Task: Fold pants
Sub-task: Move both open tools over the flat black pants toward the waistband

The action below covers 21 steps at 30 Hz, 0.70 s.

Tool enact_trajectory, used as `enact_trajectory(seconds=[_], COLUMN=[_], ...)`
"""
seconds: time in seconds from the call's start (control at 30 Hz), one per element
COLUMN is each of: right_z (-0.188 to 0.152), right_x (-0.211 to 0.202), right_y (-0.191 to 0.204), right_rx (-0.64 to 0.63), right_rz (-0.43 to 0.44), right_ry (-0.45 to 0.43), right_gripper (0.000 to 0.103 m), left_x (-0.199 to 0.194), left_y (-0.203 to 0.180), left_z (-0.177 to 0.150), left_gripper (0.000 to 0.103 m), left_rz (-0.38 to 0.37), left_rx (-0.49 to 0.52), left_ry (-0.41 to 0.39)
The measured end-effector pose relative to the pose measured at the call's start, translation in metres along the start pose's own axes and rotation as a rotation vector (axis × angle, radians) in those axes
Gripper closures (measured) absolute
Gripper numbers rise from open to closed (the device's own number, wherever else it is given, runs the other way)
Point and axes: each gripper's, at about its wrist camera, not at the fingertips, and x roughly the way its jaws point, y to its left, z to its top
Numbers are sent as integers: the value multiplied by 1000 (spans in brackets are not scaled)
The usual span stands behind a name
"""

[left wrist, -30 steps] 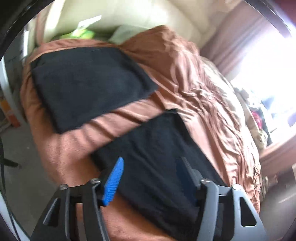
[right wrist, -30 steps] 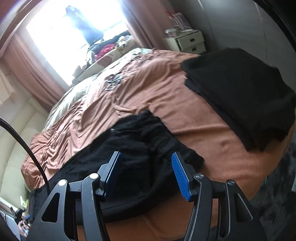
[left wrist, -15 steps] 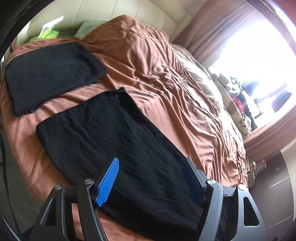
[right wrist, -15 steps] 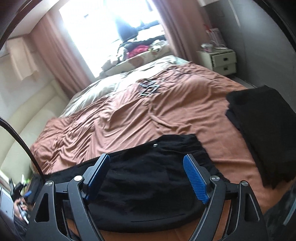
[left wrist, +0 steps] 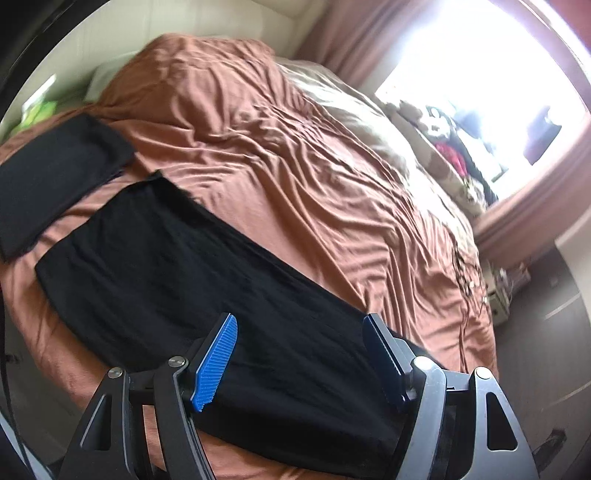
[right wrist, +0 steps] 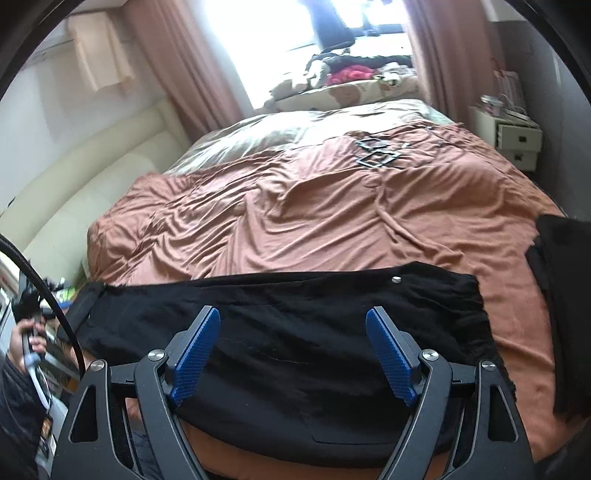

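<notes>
So the black pants (right wrist: 280, 332) lie flat along the near edge of the brown bedspread (right wrist: 332, 206), folded lengthwise; my left gripper (left wrist: 299, 354) and right gripper (right wrist: 293, 350) hang above them wide and empty, ready for the next fold

Bed (right wrist: 332, 206): wide, covered by a rumpled rust-brown sheet (left wrist: 295, 155). Beige quilt (right wrist: 280, 129): lies along the window side of the bed. Headboard (right wrist: 92, 173): cream, padded. Curtains (right wrist: 192, 66): dusty pink, drawn back at both sides of a bright window (right wrist: 288, 33). Nightstand (right wrist: 513, 136): white, two drawers, right of the bed. Folded dark cloth (left wrist: 55, 177): flat on the sheet.
</notes>
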Motion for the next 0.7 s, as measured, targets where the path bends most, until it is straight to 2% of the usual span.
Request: enact_trajectory(seconds=[0.27, 0.7], right_z=[18, 41], right_x=[41, 129], right_y=[16, 36], right_rx=[-100, -211], right_rz=[26, 60], right_ry=[49, 152], right_gripper=[22, 22], left_x=[49, 128], left_y=[-20, 17], left_z=[11, 47], left_gripper=[30, 30], left_rz=[-2, 101], left_rx=[19, -17], left_ry=[98, 173])
